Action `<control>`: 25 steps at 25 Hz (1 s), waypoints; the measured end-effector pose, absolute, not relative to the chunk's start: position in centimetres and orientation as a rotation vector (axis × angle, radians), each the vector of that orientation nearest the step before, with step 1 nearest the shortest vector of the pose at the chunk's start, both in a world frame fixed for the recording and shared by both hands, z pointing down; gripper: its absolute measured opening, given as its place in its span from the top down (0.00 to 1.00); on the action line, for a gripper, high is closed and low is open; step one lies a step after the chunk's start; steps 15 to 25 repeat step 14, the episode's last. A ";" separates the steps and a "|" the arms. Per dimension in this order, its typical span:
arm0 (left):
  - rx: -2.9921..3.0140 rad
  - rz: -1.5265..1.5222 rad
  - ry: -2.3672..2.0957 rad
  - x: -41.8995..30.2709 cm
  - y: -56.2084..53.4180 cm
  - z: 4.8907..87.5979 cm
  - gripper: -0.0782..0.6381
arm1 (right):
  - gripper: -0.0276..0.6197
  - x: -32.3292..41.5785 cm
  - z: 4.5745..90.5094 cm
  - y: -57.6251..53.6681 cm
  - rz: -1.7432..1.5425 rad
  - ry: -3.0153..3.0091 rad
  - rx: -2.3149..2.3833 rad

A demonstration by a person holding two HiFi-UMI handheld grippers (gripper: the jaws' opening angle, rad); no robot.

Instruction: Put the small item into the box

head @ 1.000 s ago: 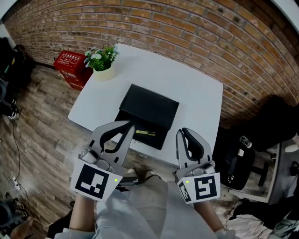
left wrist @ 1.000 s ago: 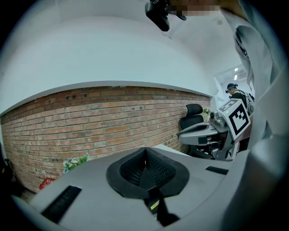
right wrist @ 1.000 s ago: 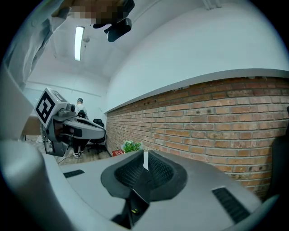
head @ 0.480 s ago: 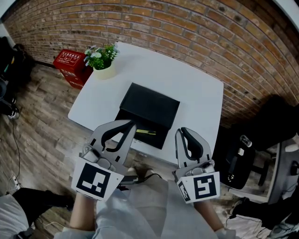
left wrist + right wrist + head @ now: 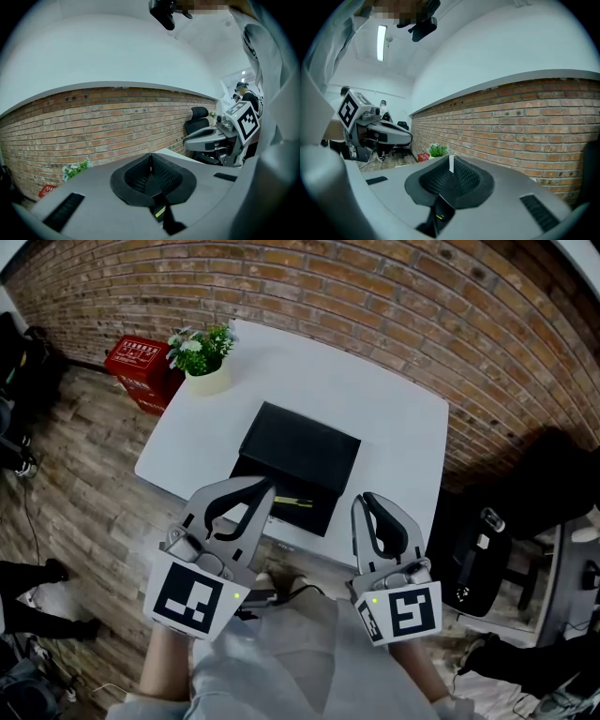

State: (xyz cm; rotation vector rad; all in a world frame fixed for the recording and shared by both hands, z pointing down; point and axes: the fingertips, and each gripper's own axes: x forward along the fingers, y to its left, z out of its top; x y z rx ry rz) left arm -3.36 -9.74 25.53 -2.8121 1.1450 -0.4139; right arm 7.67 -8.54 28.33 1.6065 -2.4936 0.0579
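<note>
Your left gripper [image 5: 261, 491] and right gripper [image 5: 366, 505] hang clenched, empty, near the box [image 5: 300, 451]; entering shut could knock the small item [image 5: 294, 502].

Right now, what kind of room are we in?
Probably an office or workroom. There is a white table with a potted plant on it near a brick wall, a black office chair off to one side, and a wood floor.
</note>
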 end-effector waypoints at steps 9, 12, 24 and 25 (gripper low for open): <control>-2.818 -0.418 1.141 -3.4 -9.8 25.7 0.87 | 0.87 7.4 28.5 -8.5 0.064 -2.494 1.594; -2.819 -0.423 1.139 -3.4 -9.8 25.7 0.87 | 0.87 7.3 28.6 -8.5 0.066 -2.495 1.591; -2.819 -0.425 1.136 -3.4 -9.8 25.8 0.87 | 0.87 7.3 28.6 -8.6 0.067 -2.496 1.588; -2.819 -0.425 1.136 -3.4 -9.8 25.8 0.87 | 0.87 7.3 28.6 -8.6 0.067 -2.496 1.588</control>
